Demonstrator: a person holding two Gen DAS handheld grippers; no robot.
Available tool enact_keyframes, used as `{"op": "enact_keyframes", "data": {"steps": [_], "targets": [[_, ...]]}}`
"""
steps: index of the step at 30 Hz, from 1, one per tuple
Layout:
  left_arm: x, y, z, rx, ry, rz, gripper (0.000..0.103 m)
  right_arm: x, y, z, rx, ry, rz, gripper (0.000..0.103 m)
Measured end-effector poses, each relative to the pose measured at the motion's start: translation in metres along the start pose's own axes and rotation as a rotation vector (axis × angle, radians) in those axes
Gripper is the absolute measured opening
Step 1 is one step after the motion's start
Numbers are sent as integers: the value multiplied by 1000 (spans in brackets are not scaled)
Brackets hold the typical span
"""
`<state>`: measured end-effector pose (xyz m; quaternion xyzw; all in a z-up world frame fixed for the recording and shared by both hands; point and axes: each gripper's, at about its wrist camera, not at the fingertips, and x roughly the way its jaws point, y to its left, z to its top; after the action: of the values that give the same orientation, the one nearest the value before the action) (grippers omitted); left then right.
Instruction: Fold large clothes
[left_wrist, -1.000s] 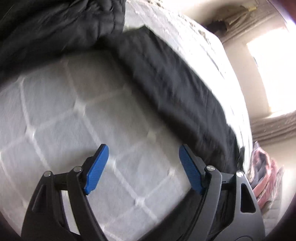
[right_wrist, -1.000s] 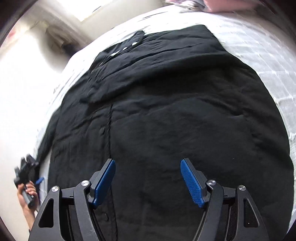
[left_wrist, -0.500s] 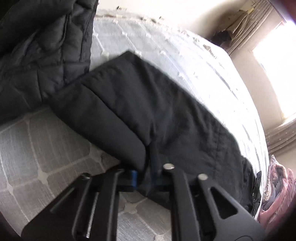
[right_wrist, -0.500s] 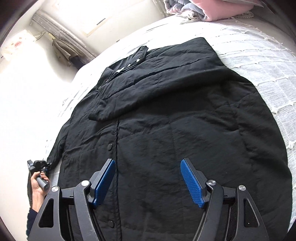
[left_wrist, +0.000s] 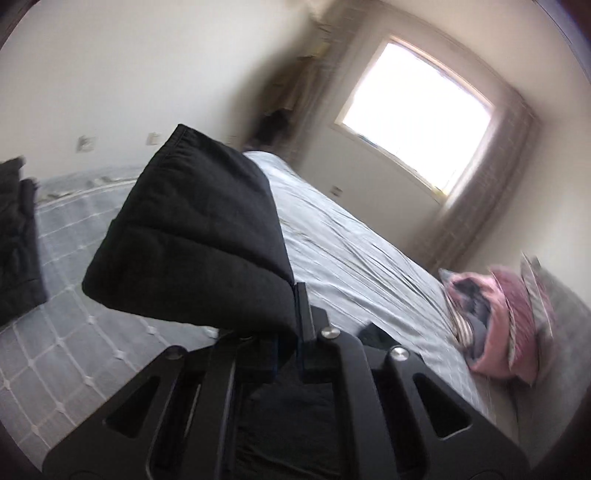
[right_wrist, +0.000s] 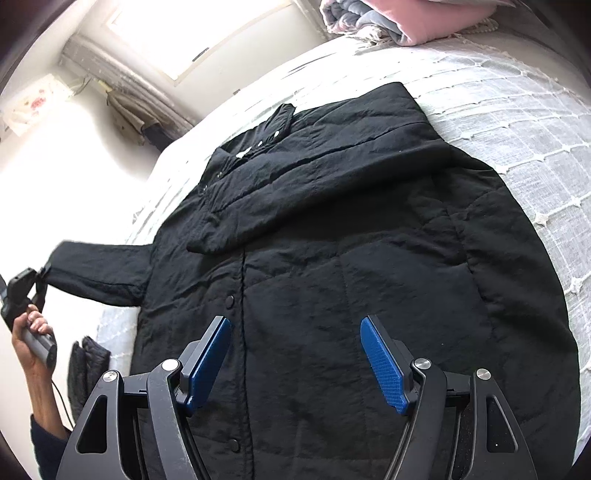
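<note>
Black padded jacket (right_wrist: 332, 240) is lying front-up across the white quilted bed (right_wrist: 517, 129), its collar pointing toward the far window and its hem running under the near edge of the right wrist view. Left gripper (left_wrist: 291, 332) is pinching the cuff of the jacket's left sleeve (left_wrist: 192, 236), jaws pressed together on the fabric, and is holding that sleeve lifted off the bed and out to the left of the body. Right gripper (right_wrist: 295, 358) is hovering with jaws wide apart and nothing between them, just above the lower front near the snap placket.

Sleeve's long axis is running sideways, away from the jacket's body, so the coming fold probably means carrying the cuff rightward over the chest; the left hand (right_wrist: 33, 332) is the nearer one for that. The other sleeve is already lying folded across the upper chest.

Blur is softening the left wrist view, and the sleeve is hiding most of the jacket there. Another dark garment (left_wrist: 18, 240) at the left edge is cut off, as are pink bedclothes (left_wrist: 498, 325) at the far right.
</note>
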<state>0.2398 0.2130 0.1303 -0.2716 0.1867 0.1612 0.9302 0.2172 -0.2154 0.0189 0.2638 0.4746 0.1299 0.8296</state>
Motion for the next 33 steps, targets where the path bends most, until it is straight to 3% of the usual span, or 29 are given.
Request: {"op": "enact_keyframes", "data": {"steps": [4, 9, 11, 12, 15, 17, 18, 22, 23, 25, 26, 28, 33], "targets": [[11, -71, -44, 201, 47, -94, 8, -8, -15, 4, 61, 2, 7, 74], [49, -128, -113, 313, 173, -180, 10, -22, -43, 12, 177, -26, 31, 74], [71, -144, -144, 343, 259, -223, 14, -27, -50, 15, 212, -36, 48, 74], [76, -150, -163, 361, 312, -238, 21, -30, -53, 16, 226, -41, 56, 74], [99, -167, -230, 457, 527, -284, 29, -31, -60, 19, 239, -38, 48, 74], [108, -178, -260, 530, 603, -290, 30, -29, -63, 19, 251, -28, 43, 74], [107, -182, -266, 559, 601, -283, 30, -29, -65, 19, 262, -23, 47, 74], [102, -176, -250, 469, 629, -315, 34, -33, -65, 20, 250, -31, 50, 74], [97, -173, -243, 426, 641, -336, 39, -34, -63, 20, 241, -35, 47, 74], [84, -163, -230, 370, 619, -337, 60, -34, -61, 19, 222, -40, 36, 74], [77, -158, -229, 362, 591, -320, 68, -34, -60, 20, 220, -42, 31, 74], [57, -145, -218, 362, 527, -272, 68, -32, -61, 18, 223, -44, 16, 74], [21, -97, -203, 369, 517, -85, 69, -28, -60, 18, 209, -41, -4, 74]]}}
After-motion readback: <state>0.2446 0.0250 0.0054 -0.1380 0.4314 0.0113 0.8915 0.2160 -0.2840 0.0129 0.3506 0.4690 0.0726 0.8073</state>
